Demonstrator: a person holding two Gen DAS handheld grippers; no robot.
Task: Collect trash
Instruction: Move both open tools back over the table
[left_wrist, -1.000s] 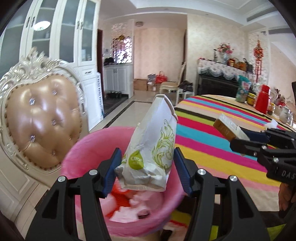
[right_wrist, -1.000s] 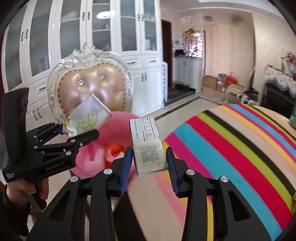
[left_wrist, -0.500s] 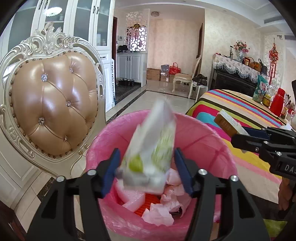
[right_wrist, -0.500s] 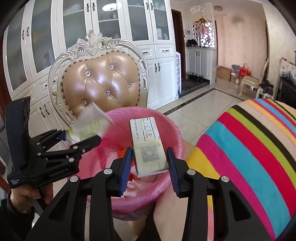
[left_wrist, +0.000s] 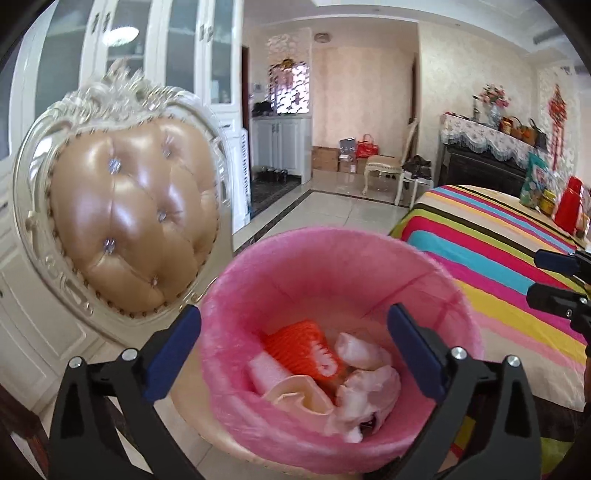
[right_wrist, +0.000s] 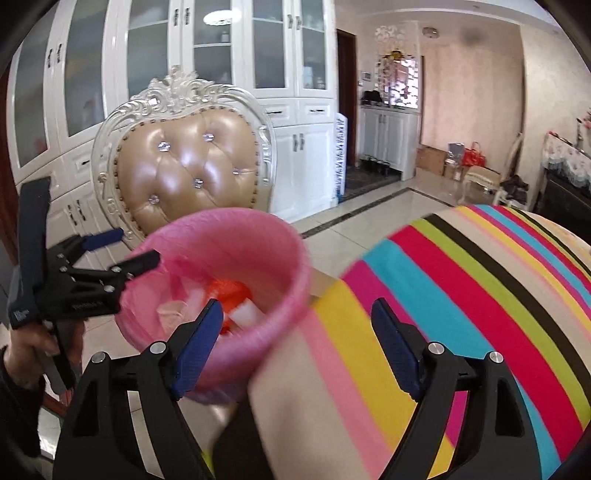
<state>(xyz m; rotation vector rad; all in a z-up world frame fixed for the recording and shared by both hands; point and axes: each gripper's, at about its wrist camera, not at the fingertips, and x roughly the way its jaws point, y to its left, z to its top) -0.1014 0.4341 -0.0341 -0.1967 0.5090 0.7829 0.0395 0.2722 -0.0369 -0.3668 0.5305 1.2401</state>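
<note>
Two grippers hang over the pink-lined bin (left_wrist: 332, 280), and neither holds anything. We see the left gripper (left_wrist: 293, 349) with its jaws spread wide, straddling the bin mouth; its blue pads (left_wrist: 173, 356) touch nothing. The right gripper (right_wrist: 297, 347) is likewise spread wide, one pad over the bin's near rim and the other over the striped tablecloth (right_wrist: 480, 295), with only air between them.

The trash lies in the bottom of the bin: an orange foam net (left_wrist: 301, 349), white foam pieces (left_wrist: 360, 349), a pale crumpled wrapper (left_wrist: 301, 395) and crinkled white plastic (left_wrist: 373, 391). A small dark item beneath the plastic is too hidden to name.

We judge all of this to be very light and soft. It will crush instead of resisting, so a modest closing force suffices. Thin film may slip or cling to the pads; take it at a bunched fold, not a flat edge. Foam is best taken across its narrow dimension.

The bin liner is thin film and would snag easily, so we keep pad tips clear of its wall. Further trash on the table is not visible in either view.
</note>
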